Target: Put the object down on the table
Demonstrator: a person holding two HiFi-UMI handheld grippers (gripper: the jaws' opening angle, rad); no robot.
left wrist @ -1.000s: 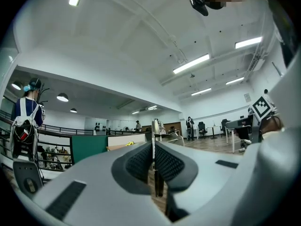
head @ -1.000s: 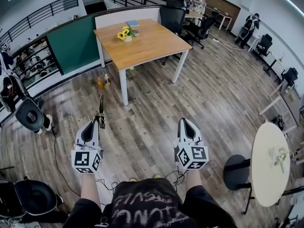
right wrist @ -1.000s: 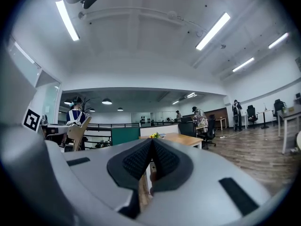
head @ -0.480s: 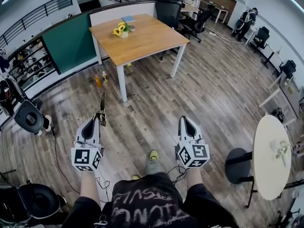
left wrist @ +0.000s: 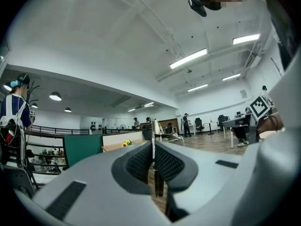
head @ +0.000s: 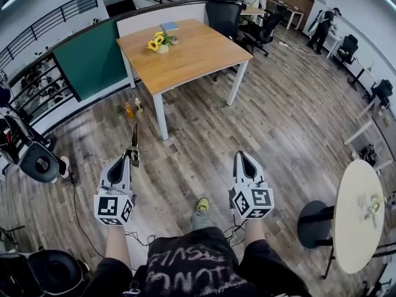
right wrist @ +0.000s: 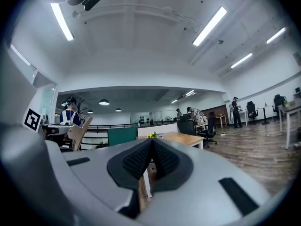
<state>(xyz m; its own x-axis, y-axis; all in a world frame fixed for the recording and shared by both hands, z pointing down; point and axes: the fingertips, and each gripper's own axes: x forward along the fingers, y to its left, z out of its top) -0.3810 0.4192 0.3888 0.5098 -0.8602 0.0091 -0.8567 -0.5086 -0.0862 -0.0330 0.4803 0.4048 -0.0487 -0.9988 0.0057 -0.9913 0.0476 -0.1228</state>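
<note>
Pale wooden table (head: 192, 57) on white legs, well ahead across the grey-brown plank floor (head: 278, 122), apart from both grippers. On its far end, a small white pot of yellow sunflowers (head: 162, 42), and near that a blue book (head: 169, 26). Behind the table, a black office chair (head: 224, 18); to its left, a dark green partition panel (head: 93, 57). On the floor by the table's near leg, two small bottles (head: 129, 109).

Left gripper (head: 129, 156), grey-white with a marker cube (head: 113, 208) at the back, held out level over the floor and clamped on a thin, flat, blade-like object (head: 133, 140), light along most of its length and dark at the gripped end. Object standing on edge, jutting forward past the fingertips toward the table, not touching floor or table. In the left gripper view, seen edge-on as a narrow upright line pressed between the two ribbed black pads (left wrist: 138, 164). Too slim to identify further.

Right gripper (head: 241, 156), same make, level beside the left and well apart from it; jaws together, pads meeting at the tip with nothing between them.

Below, the person's black printed shirt (head: 185, 265) and one yellow-green shoe (head: 202, 204). At the right edge, a round white table (head: 346, 228) with a black stool (head: 312, 224) just beside it.
</note>
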